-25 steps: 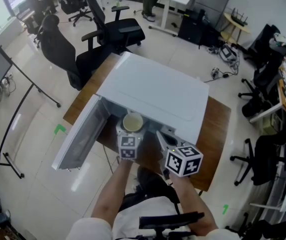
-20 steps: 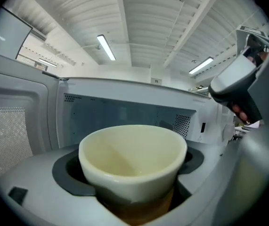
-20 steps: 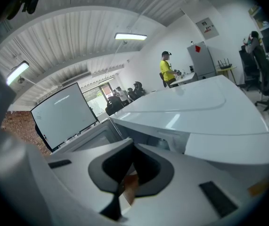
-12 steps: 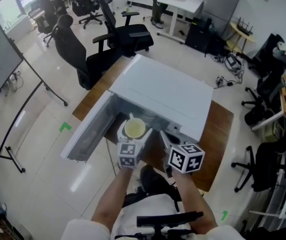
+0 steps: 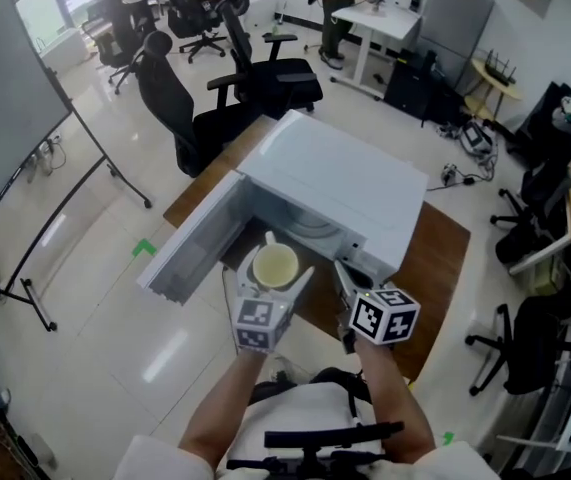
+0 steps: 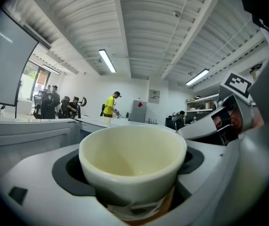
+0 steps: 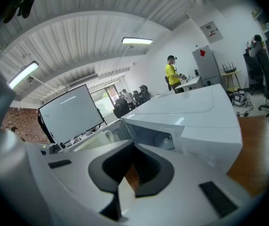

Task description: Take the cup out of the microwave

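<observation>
Between left tongs (image 5: 275, 271), cream cup (image 6: 133, 159) (glossy, thick-rimmed, upright).

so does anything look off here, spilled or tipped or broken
Nothing stands out. The cup sits upright and empty, gripped in the left gripper, just outside the microwave, whose door hangs open. No spill or damage shows on the table.

One cup (image 5: 275, 264), one microwave (image 5: 337, 180), one table (image 5: 435, 260), two tongs: left tongs (image 5: 274, 280), right tongs (image 5: 342, 269)
</observation>
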### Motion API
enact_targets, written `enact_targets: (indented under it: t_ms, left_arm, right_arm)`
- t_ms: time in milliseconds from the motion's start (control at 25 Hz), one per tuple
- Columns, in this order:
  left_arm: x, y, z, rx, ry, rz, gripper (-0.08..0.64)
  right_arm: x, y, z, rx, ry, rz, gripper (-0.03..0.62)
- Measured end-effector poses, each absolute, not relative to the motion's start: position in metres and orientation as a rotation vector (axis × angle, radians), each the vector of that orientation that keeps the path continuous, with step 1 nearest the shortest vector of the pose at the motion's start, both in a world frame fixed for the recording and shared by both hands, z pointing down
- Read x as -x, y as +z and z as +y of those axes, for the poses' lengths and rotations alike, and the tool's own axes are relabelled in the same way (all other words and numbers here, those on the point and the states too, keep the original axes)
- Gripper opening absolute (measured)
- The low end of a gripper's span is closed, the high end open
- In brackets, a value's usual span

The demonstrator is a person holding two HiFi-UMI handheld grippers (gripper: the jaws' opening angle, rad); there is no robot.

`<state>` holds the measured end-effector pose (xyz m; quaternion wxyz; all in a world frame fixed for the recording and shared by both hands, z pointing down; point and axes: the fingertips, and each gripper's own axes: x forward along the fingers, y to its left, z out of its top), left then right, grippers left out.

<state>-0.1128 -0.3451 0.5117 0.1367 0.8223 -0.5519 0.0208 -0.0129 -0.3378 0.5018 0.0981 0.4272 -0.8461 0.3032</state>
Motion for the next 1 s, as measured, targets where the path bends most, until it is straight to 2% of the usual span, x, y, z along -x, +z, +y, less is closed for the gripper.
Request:
enact_targets:
  t_ms: [560,1000]
  left_arm:
    - [0.078,0.463,-0.236,-2.281,0.005,-1.723,0.472]
    - [0.055,0.463,-0.154,-2.183,-0.017,-1.801,0.472]
  right_arm:
    - [-0.037,0.495,-0.260,-1.104,0.897,-2.617,0.012]
    - [-0.052,0.498,-0.183,-0.942,0.863,-2.666,0.011]
